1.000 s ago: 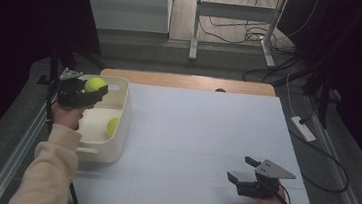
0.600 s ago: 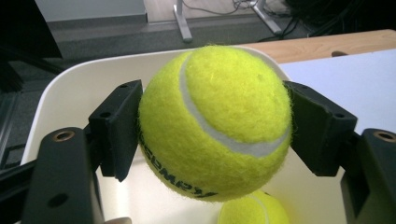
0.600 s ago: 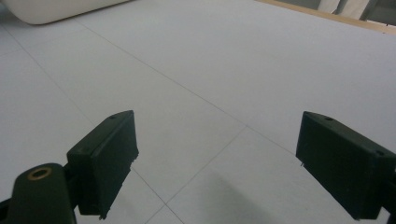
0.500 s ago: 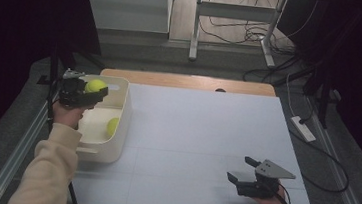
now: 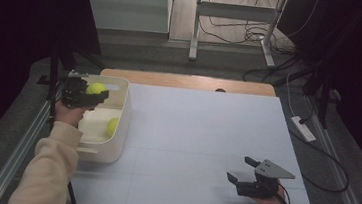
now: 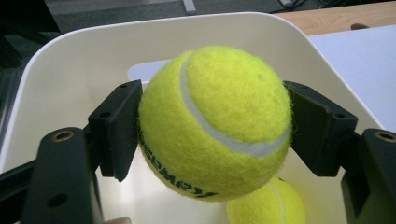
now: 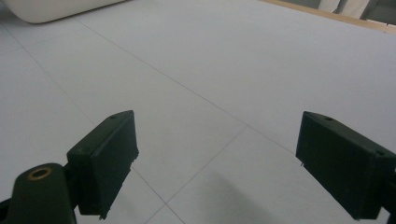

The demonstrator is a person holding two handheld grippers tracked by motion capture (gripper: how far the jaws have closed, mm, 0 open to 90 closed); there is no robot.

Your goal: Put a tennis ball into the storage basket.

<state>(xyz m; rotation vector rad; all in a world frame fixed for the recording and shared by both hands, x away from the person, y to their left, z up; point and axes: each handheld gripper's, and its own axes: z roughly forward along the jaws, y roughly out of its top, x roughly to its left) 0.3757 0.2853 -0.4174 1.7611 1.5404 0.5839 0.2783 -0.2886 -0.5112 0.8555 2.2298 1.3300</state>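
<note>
My left gripper (image 5: 95,93) is shut on a yellow tennis ball (image 5: 97,88), held above the white bin (image 5: 122,126) at the table's left edge. In the left gripper view both black pads press the held tennis ball (image 6: 215,122) from either side, over the white bin (image 6: 60,74). A second tennis ball (image 5: 112,125) lies on the bin's floor, and the second tennis ball (image 6: 268,205) peeks out below the held one. My right gripper (image 5: 239,169) rests low over the table near the front right, open, with nothing between its jaws (image 7: 215,163).
A white mat (image 5: 206,134) covers the table, with a wooden strip (image 5: 186,81) at the far edge. A power strip (image 5: 303,129) and cables lie on the floor to the right. A metal stand (image 5: 195,28) is behind the table.
</note>
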